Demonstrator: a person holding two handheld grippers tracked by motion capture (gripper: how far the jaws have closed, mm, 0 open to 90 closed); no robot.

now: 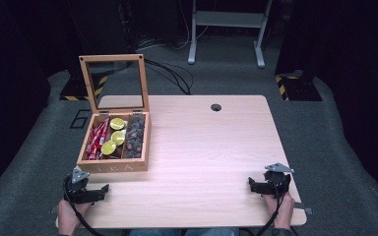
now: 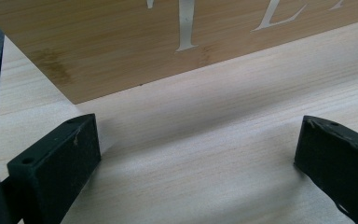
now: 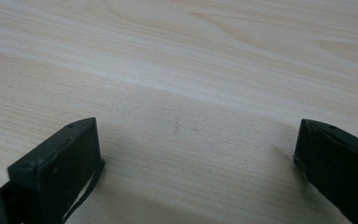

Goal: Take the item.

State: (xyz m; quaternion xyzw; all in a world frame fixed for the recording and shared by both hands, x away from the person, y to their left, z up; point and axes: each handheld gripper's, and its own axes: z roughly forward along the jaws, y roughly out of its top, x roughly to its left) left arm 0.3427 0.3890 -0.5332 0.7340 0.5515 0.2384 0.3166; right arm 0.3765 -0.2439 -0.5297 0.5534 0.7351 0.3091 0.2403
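- The left black two-jaw tool (image 1: 89,191) rests low over the near left corner of the pale wooden tabletop (image 1: 206,147), held by the person's left hand (image 1: 69,216). Its jaws stand wide apart, and between them there is nothing but bare wood.
- In the left gripper view, this tool (image 2: 196,154) points at the front wall of the brown wooden tea box (image 2: 121,42), where pale letters are printed. The box is near the jaws but not touching them.
- The right black two-jaw tool (image 1: 266,186) is at the near right corner of the tabletop, held by the person's right hand (image 1: 281,209). A grey three-cornered plate sits on its top.
- In the right gripper view, the jaws of this tool (image 3: 196,154) are also spread wide, with plain tabletop (image 3: 191,70) between them.
- The tea box (image 1: 112,166) stands on the left part of the tabletop, just beyond the left tool and well apart from the right one.
- Its glass lid in a wooden frame (image 1: 114,81) is open and stands upright at the back.
- Inside are three compartments: red packets (image 1: 96,140) at the left, yellow-green round pieces (image 1: 114,135) in the middle, dark small pieces (image 1: 135,135) at the right.
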